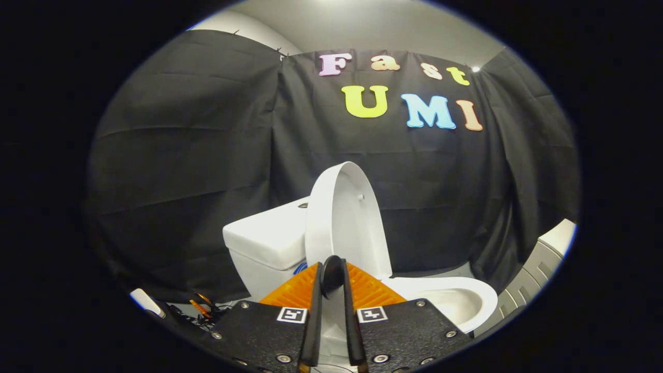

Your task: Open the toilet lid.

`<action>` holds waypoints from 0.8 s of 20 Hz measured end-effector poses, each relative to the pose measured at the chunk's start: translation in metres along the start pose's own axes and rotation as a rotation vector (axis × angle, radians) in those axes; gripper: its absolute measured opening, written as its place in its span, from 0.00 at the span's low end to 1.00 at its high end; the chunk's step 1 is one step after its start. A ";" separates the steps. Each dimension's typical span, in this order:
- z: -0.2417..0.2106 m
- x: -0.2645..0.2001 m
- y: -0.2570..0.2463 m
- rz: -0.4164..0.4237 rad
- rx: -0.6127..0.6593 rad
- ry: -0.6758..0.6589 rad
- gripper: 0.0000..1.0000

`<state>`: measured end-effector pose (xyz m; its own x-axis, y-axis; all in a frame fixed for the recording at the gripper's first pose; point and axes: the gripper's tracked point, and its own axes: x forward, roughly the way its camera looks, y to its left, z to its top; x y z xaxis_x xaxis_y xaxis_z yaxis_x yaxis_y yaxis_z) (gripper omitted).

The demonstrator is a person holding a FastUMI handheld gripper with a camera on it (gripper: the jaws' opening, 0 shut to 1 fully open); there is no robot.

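The white toilet lid (348, 217) stands raised, nearly upright, with its underside facing right, and it rests back towards the white tank (269, 241). The seat and bowl (458, 300) lie uncovered to the right of my fingers. My gripper (331, 277) is at the lid's lower near edge. Its orange-ribbed fingers (295, 292) are drawn close together, and a narrow white strip of the lid's rim shows in the gap between the black pads. Both pads seem to press on that rim.
A grey-white cabinet (541, 269) stands at the right, beyond the bowl. On the floor left of the tank lie an orange tool with cables (201, 309) and a small white object (147, 303). Black cloth walls close in behind the toilet.
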<state>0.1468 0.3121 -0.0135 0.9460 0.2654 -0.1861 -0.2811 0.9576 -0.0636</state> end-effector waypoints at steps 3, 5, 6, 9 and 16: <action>0.017 -0.006 0.006 -0.007 -0.029 -0.065 0.48; 0.025 -0.008 0.001 -0.034 -0.068 -0.107 0.78; 0.023 -0.007 -0.001 -0.044 -0.075 -0.115 0.94; 0.023 -0.011 -0.008 -0.058 -0.061 -0.118 0.94; 0.051 -0.045 -0.046 -0.075 -0.052 -0.199 0.94</action>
<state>0.1256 0.2619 0.0474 0.9764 0.2151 0.0175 -0.2115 0.9698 -0.1214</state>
